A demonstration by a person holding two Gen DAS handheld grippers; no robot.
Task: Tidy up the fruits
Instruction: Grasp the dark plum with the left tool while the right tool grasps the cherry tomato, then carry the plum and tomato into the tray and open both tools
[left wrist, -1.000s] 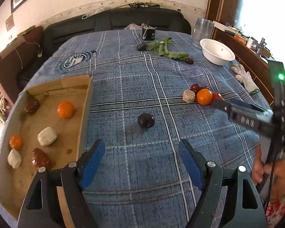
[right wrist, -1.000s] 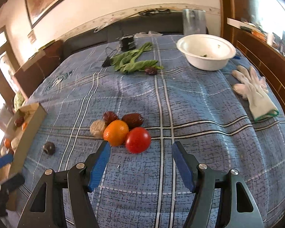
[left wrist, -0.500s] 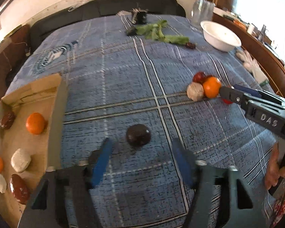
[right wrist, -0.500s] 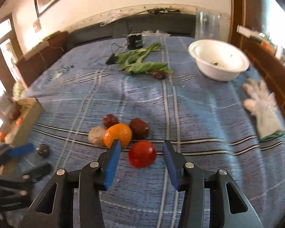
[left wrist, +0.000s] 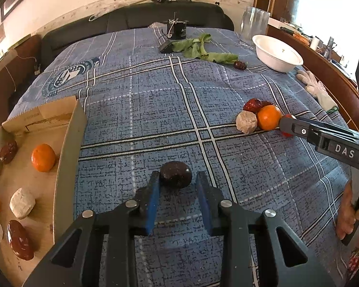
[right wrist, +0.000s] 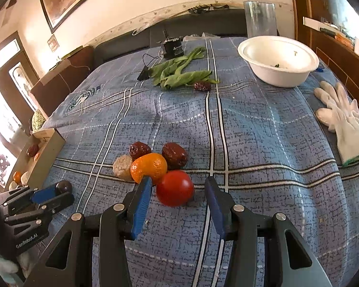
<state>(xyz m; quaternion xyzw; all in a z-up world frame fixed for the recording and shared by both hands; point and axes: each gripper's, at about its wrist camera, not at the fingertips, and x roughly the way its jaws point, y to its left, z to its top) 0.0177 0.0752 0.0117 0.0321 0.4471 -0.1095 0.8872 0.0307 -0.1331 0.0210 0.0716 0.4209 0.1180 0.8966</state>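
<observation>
The left tongs (left wrist: pixel 177 186) have narrowed right down onto the dark round fruit (left wrist: pixel 176 174), which sits on the blue plaid cloth (left wrist: pixel 143 110) of the worktop just right of the cardboard tray (left wrist: pixel 69 148). Both pads look to be touching its sides. The tray holds 7 pieces so far.

The right tongs (right wrist: pixel 178 191) are about half wide with the red tomato (right wrist: pixel 175 188) between them. I can't see the pads pressing on it, so I'd call it bracketed, not held. It's touching the orange mandarin (right wrist: pixel 148 167) at the near edge of the little pile.

Handling-wise, the dark fruit looks small, light and fairly firm, so a grip across its widest part should be fine. The tomato looks smooth and squashy, likely to roll. I'd take it gently across the middle.
</observation>
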